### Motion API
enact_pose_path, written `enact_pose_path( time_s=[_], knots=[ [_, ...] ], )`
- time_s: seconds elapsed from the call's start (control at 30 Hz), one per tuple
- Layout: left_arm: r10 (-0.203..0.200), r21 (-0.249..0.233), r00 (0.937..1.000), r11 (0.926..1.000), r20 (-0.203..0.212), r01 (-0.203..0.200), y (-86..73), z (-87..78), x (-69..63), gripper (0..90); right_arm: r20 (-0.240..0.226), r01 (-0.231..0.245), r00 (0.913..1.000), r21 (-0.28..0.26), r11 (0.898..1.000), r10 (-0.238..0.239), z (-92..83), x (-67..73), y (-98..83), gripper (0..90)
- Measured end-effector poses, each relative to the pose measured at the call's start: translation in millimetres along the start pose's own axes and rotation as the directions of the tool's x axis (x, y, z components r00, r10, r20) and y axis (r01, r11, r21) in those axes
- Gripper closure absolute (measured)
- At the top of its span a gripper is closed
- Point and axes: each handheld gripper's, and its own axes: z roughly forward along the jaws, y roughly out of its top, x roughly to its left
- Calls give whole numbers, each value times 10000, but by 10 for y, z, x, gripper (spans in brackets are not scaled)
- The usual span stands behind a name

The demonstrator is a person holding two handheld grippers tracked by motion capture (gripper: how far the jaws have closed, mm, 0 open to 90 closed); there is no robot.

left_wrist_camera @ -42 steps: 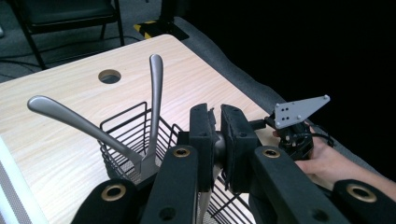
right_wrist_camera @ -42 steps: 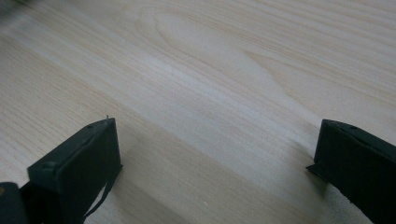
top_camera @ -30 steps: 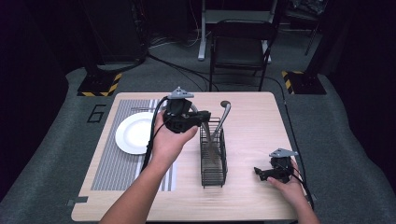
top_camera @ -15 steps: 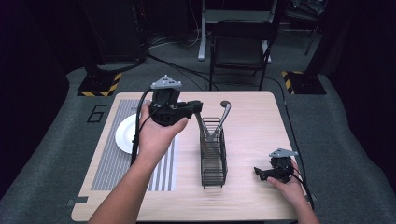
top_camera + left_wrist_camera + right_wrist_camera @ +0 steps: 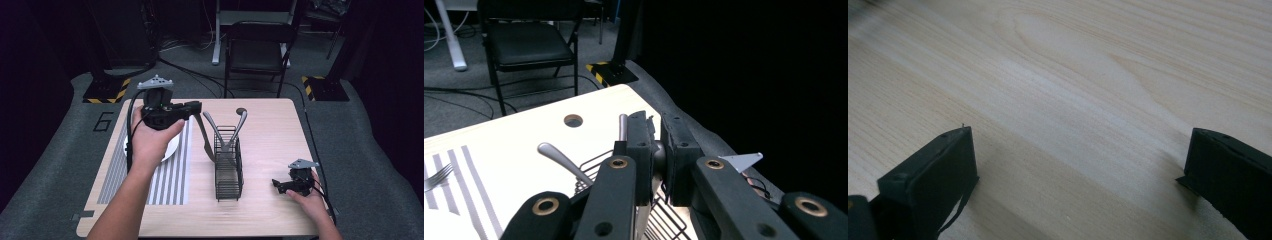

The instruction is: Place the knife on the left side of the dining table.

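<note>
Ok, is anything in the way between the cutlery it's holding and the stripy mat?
Nothing visible. The left hand-held gripper holds the metal utensil hanging just left of the wire caddy, at the striped mat's edge. The white plate lies farther left on it.

A black wire cutlery basket [image 5: 228, 167] with upright metal utensil handles [image 5: 239, 127] blocks the middle of the pale wooden table [image 5: 270, 125], a white round plate [image 5: 170, 147] occupies the striped mat [image 5: 172, 175], and bare tabletop lies open between basket and right gripper [image 5: 278, 186].
</note>
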Motion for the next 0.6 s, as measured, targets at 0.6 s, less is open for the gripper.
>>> enact_pose_path(
  time_s=[0.6],
  knots=[
    [-1880,-48,9786,9821,-832,1883,-217,61,628,836,2,1,10000,-6,10000,-1,1,0,0,0]
  ],
)
